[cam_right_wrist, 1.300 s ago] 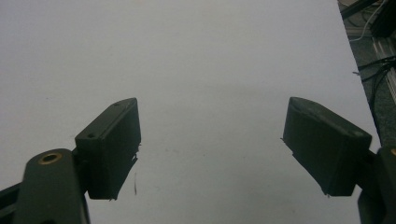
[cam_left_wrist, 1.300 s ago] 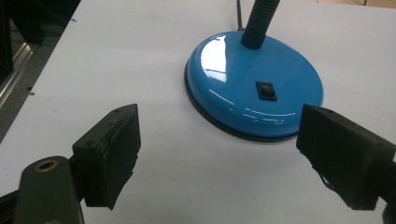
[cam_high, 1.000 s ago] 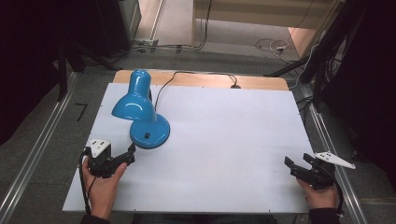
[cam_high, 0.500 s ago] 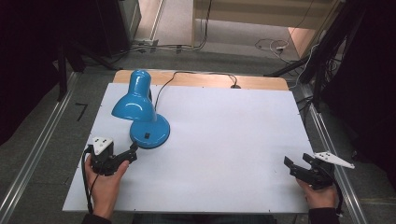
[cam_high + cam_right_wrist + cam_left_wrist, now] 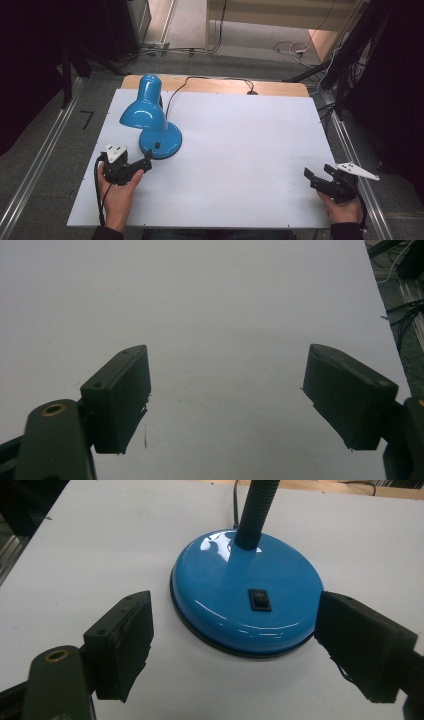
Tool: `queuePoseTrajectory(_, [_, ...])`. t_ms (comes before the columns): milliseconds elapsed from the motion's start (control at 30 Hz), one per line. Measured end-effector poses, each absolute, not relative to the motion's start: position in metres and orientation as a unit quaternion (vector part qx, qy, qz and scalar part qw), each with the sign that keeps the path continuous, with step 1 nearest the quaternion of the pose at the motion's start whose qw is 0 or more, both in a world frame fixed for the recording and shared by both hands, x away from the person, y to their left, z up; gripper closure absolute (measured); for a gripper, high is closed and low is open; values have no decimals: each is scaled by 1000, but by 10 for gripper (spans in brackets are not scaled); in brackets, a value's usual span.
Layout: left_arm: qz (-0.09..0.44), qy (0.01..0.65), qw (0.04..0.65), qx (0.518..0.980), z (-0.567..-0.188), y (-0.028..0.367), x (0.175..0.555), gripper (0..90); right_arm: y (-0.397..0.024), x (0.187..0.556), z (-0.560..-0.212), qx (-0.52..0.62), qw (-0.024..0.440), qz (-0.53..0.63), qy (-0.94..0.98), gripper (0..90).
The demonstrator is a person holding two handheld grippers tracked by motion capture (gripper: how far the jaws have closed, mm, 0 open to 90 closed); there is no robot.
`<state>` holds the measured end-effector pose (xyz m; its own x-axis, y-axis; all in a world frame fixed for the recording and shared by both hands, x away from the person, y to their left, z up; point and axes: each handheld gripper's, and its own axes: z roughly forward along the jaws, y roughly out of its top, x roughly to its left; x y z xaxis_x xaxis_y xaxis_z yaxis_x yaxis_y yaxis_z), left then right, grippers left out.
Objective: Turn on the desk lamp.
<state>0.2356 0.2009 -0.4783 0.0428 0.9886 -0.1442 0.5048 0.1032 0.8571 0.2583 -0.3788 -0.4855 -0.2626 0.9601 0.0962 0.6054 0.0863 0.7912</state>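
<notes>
- Jaws of the left gripper (image 5: 235, 645) gape wide, just short of the blue lamp (image 5: 150, 117) base on the worktop (image 5: 240, 150).
- Right gripper (image 5: 320, 181) is parted too, idle, well apart.
- Likely approach step; next calls for reaching the switch (image 5: 259, 600).

Both hand-held grippers are black, each topped by a grey three-cornered plate, with blocky black fingers (image 5: 122, 645) and a brass-ringed pivot hole

Table (image 5: 240, 135) evenly lit from overhead; surroundings dark. Glare streaks on lamp base (image 5: 235, 580). Gripper views soft, dim at bottom corners.
</notes>
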Motion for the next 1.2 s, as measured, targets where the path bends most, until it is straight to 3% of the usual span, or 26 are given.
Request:
queuePoseTrajectory(633, [302,620,404,600,-479,194,246,224,-379,259,-486,561,233,377,699,175])
queuePoseTrajectory(1200, [300,612,404,610,-480,190,255,497,-379,259,-486,560,233,377,700,175])
